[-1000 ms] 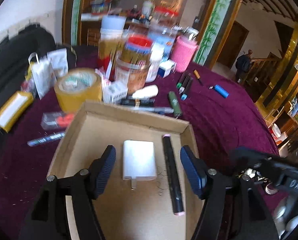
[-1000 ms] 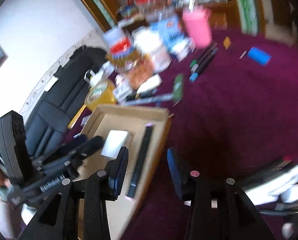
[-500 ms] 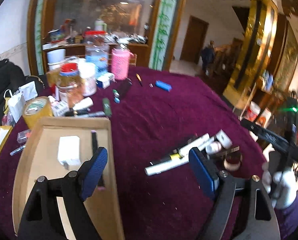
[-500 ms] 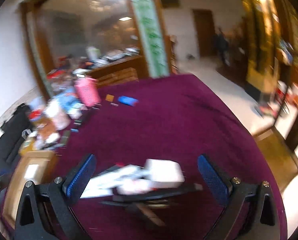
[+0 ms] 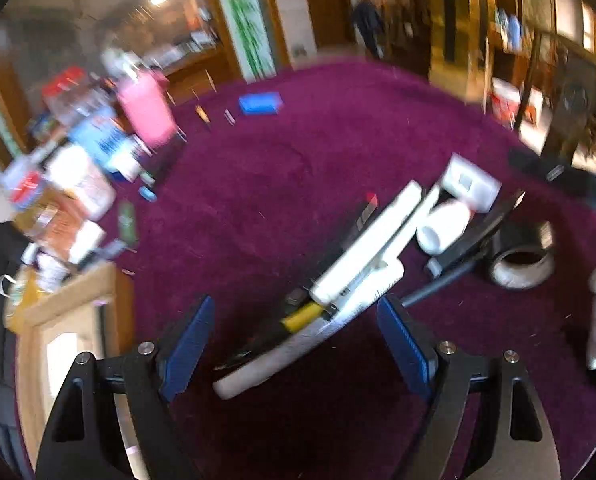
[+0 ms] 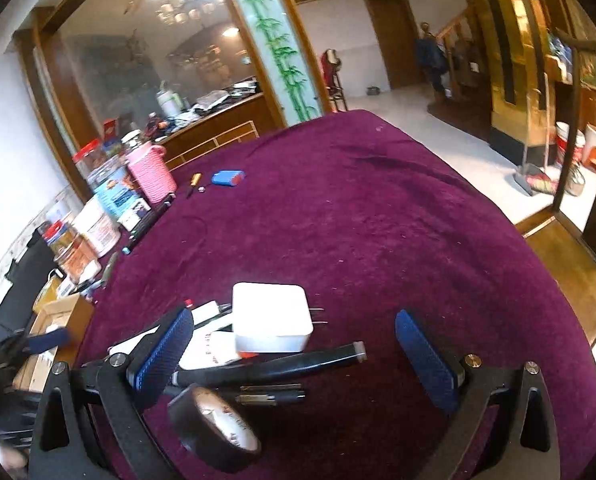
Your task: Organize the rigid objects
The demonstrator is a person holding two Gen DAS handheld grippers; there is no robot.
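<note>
Both grippers hover over a pile of small things on the maroon-covered table [image 6: 377,216]. The left gripper [image 5: 294,340] has its jaws spread wide; the near end of a pale stick-like item [image 5: 266,364] and a yellow-and-black tool [image 5: 298,318] lie between them, but the pads press on nothing. The picture here is blurred by motion. The right gripper [image 6: 294,348] also stands with jaws wide and grips nothing; between them lie a white charger block [image 6: 272,320] with its two prongs pointing toward the table's right edge, and a black marker [image 6: 282,364] lying crosswise just nearer the camera. A roll of black tape [image 6: 214,426] sits on its edge, tilted, close below the right gripper's left jaw, with a thin dark pen [image 6: 270,396] just beyond it. In the left wrist view the pile also holds long white tubes [image 5: 369,248] and a small white bottle [image 5: 443,226] on its side. The cardboard box [image 5: 70,304] is at the table's left edge, well apart from the pile; a white object is inside it. Along the far left edge stand jars [image 6: 98,200] and a pink cup [image 6: 152,174], with a blue case [image 6: 228,178] farther along the far side.
</note>
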